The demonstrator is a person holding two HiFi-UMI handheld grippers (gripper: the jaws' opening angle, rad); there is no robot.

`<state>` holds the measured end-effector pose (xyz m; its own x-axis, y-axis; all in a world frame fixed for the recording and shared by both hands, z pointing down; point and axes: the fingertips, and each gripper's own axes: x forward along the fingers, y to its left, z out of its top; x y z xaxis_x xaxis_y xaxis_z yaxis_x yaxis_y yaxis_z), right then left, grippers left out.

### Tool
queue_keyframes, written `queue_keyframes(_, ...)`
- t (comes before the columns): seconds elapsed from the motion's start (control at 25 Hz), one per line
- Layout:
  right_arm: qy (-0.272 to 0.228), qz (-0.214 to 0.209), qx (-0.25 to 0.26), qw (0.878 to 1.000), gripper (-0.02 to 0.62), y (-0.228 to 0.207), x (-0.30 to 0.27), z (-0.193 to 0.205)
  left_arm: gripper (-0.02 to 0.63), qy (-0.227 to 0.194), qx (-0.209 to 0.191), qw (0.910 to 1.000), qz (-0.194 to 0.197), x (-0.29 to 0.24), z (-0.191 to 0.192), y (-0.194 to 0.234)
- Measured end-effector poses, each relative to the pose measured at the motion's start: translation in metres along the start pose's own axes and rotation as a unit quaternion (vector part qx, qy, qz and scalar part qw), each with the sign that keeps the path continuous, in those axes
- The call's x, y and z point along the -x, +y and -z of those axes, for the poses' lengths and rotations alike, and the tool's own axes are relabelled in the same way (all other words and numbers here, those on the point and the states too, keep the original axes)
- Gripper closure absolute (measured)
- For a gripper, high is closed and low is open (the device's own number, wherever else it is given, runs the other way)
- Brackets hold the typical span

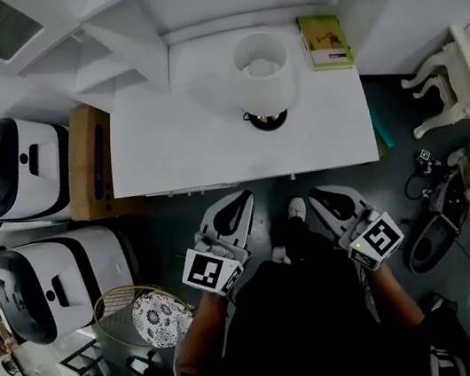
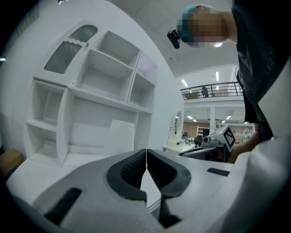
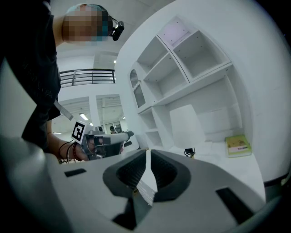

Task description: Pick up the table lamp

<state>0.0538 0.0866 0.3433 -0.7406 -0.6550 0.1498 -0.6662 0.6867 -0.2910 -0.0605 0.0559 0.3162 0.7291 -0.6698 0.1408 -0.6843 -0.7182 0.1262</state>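
The table lamp [image 1: 263,79], with a white shade and a dark round base, stands upright on the white desk [image 1: 191,145], right of its middle. In the right gripper view the lamp [image 3: 186,126] is ahead and slightly right. The left gripper view shows only its shade [image 2: 122,136], straight ahead. My left gripper [image 1: 229,218] and right gripper [image 1: 332,201] hang side by side off the desk's front edge, well short of the lamp. Both are shut with nothing between their jaws.
A green book [image 1: 324,41] lies on the desk right of the lamp, below white shelving [image 2: 104,77]. Two white cases [image 1: 20,166] and a cardboard box [image 1: 90,158] stand at the left. A wicker basket [image 1: 141,321] sits lower left, a white ornate chair [image 1: 460,84] and floor cables at the right.
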Motion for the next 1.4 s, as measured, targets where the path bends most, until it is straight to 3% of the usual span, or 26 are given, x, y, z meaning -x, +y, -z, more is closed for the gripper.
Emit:
queue_keyframes(0.6,0.001,-0.022,-0.02,1.0,0.546,-0.057,-0.027,-0.005,0.588,0.017,0.01,0.9994,-0.03,-0.04,0.0,0.021)
queue_keyframes(1.04,0.026,-0.008,0.029,0.999,0.546,-0.08,-0.065,0.016,0.588,0.013,0.016,0.9988,-0.044,-0.037,0.013,0.048)
queue_keyframes(1.24,0.011,0.033,0.025,0.999,0.546,-0.106,-0.088,0.026,0.588,0.022,0.016,0.9987,-0.043,-0.04,0.026,0.066)
queue_keyframes(1.4,0.01,0.04,0.044,0.998,0.546,-0.125,-0.107,0.038,0.588,0.017,0.022,0.9982,-0.054,-0.047,0.035,0.082)
